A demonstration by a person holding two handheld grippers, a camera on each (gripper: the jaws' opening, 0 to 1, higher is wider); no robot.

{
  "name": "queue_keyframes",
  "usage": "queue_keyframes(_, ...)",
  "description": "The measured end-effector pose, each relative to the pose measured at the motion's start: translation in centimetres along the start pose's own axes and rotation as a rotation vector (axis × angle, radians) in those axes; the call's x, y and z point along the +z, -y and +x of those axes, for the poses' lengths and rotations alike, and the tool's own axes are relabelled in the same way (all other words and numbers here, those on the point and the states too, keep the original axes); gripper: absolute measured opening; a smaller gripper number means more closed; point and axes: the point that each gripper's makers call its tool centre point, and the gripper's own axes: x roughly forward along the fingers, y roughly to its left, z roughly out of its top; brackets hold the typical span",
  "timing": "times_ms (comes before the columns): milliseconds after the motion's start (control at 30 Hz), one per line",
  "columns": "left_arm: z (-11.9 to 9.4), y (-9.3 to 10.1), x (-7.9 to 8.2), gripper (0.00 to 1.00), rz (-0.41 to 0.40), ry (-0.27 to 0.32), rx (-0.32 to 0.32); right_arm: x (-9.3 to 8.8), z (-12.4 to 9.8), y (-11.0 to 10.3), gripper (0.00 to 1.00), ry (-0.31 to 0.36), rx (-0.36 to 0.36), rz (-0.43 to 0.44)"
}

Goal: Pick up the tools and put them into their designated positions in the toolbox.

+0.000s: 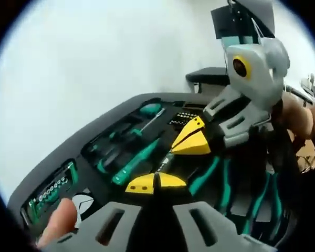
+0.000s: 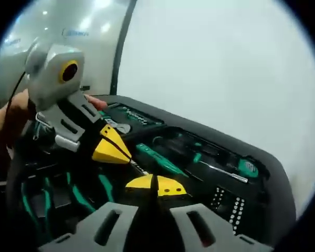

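— What have you got?
— A green-handled screwdriver [image 1: 139,160] lying in its slot in the black toolbox [image 1: 68,152]; my left claw [image 1: 156,182] is pressed together just over it; my right claw [image 1: 191,137] is pressed together beside it.
— The pliers?
— Only green handles [image 2: 79,197] show; the rest is dark.

Bright, washed-out background; soft blur; fisheye-warped edges.
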Motion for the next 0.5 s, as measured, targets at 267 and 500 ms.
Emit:
queue_keyframes(267,1.6,-0.1,0.0,0.00,0.005,0.004,-0.007,-0.4,0.2,-0.3,0.00,-0.006,0.066,0.078)
queue_keyframes(500,-3.8,-2.1,0.3,0.02,-0.137,0.125,0.103,0.9,-4.5,6.6,0.00,0.161,-0.091,0.313)
